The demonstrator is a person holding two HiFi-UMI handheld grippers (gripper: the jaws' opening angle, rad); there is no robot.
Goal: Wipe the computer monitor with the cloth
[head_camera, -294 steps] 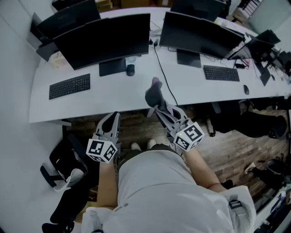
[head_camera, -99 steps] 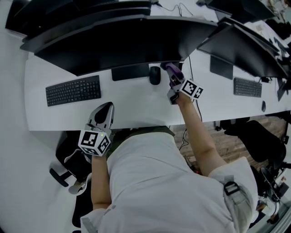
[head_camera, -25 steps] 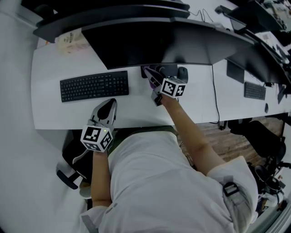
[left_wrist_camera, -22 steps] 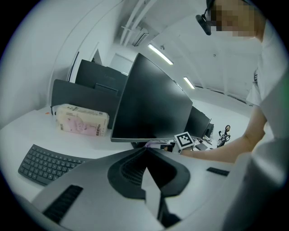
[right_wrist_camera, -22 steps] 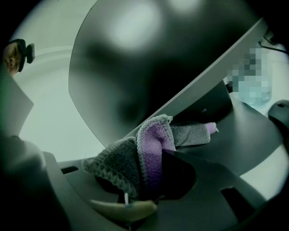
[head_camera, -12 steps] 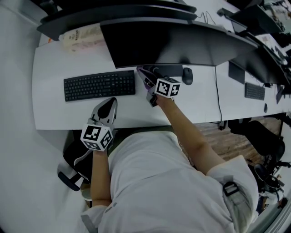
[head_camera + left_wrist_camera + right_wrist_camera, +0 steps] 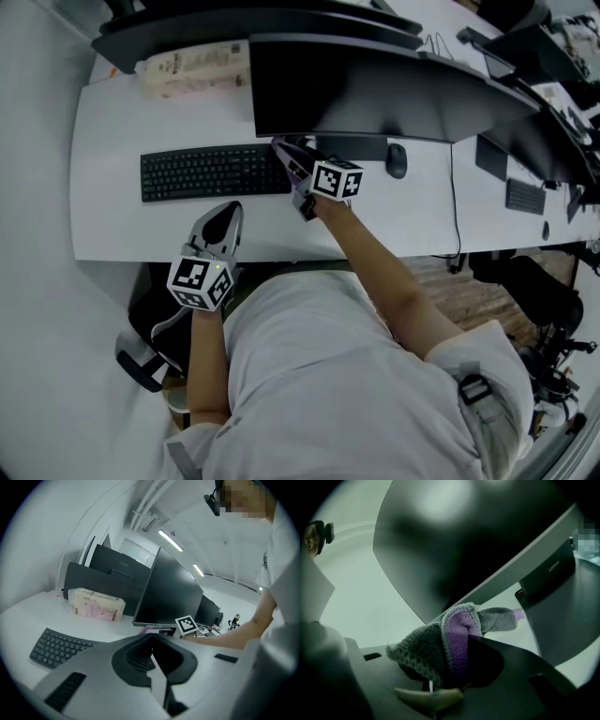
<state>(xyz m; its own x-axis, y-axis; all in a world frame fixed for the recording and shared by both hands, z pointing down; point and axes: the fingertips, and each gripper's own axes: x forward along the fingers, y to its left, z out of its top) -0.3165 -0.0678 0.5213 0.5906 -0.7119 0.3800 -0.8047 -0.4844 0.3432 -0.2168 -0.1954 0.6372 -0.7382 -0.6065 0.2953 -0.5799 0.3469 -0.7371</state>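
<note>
**Wiping pass, right tongs [image 7: 292, 159]: clamped on the grey-and-purple fleecy cloth [image 7: 440, 648], at the wide black curved monitor's [image 7: 375, 89] lower left corner.**

Over the last second I have run the cloth leftward along the screen's bottom edge, away from the black mouse [image 7: 397, 160]. I judge the lower strip nearly covered and the upper screen still to wipe. Left tongs [image 7: 217, 225]: closed together, empty, idle at the white worktop's [image 7: 122, 216] near edge.
</note>
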